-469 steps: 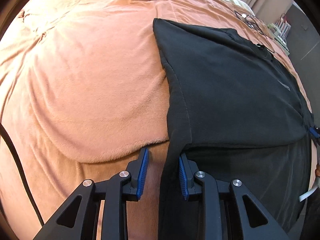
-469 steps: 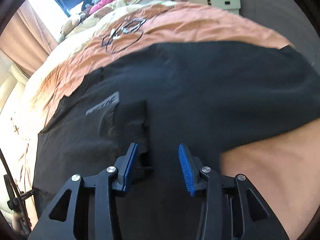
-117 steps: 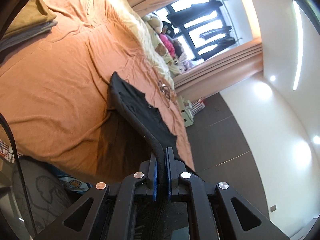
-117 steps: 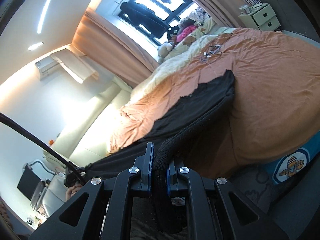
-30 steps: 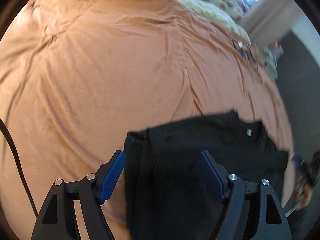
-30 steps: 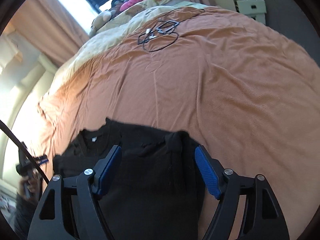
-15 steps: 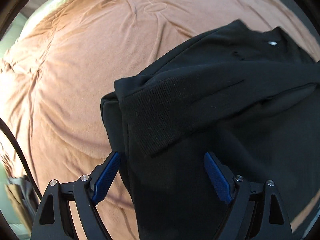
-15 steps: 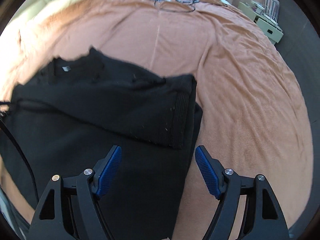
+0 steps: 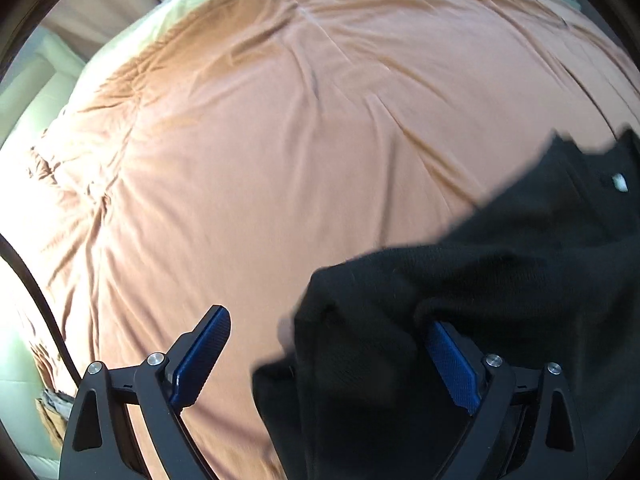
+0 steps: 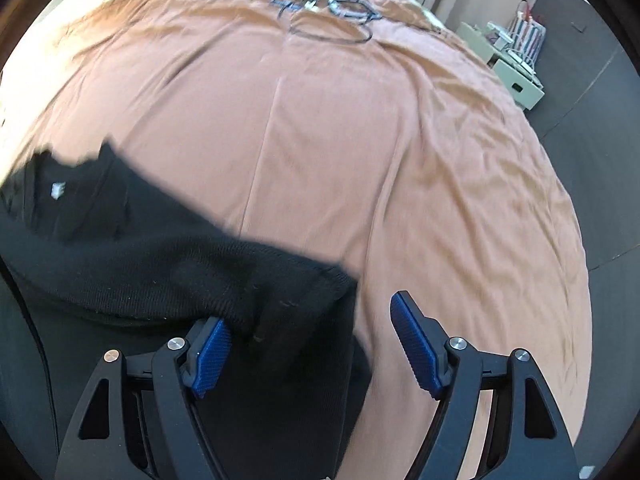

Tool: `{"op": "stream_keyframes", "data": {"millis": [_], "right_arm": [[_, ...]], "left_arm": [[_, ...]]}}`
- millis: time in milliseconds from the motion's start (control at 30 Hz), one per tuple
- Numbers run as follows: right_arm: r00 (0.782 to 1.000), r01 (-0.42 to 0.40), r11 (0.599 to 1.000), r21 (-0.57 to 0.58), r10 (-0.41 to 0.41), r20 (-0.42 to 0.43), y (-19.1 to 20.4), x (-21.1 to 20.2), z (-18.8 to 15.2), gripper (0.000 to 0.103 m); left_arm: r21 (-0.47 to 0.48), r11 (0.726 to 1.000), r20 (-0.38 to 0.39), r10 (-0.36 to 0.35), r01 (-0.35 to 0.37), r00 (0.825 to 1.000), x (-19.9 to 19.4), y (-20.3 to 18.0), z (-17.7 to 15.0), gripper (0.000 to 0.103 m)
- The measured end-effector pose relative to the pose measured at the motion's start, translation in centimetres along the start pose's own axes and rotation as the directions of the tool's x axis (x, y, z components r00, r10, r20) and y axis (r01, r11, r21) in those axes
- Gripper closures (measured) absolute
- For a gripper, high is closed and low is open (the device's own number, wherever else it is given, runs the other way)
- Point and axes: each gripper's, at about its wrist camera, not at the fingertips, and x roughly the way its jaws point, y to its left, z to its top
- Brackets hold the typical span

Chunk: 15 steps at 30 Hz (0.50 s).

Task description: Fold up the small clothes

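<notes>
So it's all happening on a big bed with an orange-brown blanket that's pretty wrinkled, creases running all over it and a long seam line down the middle in the right wrist view. The black top is lying on the near part of the bed, folded over on itself, with a ribbed knit edge on top and a small white tag showing at the neckline. In the left wrist view it fills the lower right, in the right wrist view the lower left, so it sits between the two tools. The left gripper has its fingers spread really wide, they've just been opening up more; one blue pad is over bare blanket, the other sits right at the edge of a fold of the top, and nothing is pinched. The right gripper also has its fingers well apart, with the corner of the top between them, one pad tucked just under the ribbed edge, the other out over the blanket, no squeeze on it. Far end of the bed has a tangle of dark cable lying on the blanket. Past the bed's corner there's a pale low cabinet with stuff on it, standing on a dark floor, plus beige curtains in the background.
</notes>
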Motion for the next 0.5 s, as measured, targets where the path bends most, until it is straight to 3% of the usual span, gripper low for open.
{"op": "stream_keyframes", "data": {"millis": [133, 200, 267, 333, 467, 500], "right_arm": [[0.997, -0.018, 0.997, 0.073, 0.013, 0.073, -1.5, 0.1, 1.9, 0.028], [0.995, -0.022, 0.994, 0.107, 0.011, 0.104, -2.2, -0.2, 2.3, 0.028], [0.991, -0.072, 0.987, 0.141, 0.055, 0.123, -3.0, -0.7, 2.2, 0.028], [0.981, -0.155, 0.976, 0.153, 0.134, 0.141, -4.0, -0.8, 1.8, 0.028], [0.962, -0.259, 0.950, 0.175, 0.238, 0.136, -5.6, 0.1, 0.3, 0.029], [0.955, -0.287, 0.941, 0.182, 0.267, 0.126, -6.0, 0.9, 0.0, 0.033]], "left_arm": [[-0.082, 0.997, 0.051, 0.004, 0.001, 0.999, -0.4, 1.8, 2.2, 0.012], [-0.132, 0.989, 0.074, -0.063, 0.072, 0.995, -0.5, 3.3, 3.3, 0.015], [-0.159, 0.975, 0.090, -0.143, 0.156, 0.986, -0.9, 3.8, 3.7, 0.015], [-0.169, 0.966, 0.093, -0.181, 0.195, 0.979, -1.2, 3.4, 3.8, 0.015], [-0.179, 0.948, 0.070, -0.256, 0.264, 0.964, 0.1, 2.9, 3.7, 0.029], [-0.185, 0.943, 0.061, -0.270, 0.276, 0.961, 0.7, 2.9, 3.6, 0.030]]}}
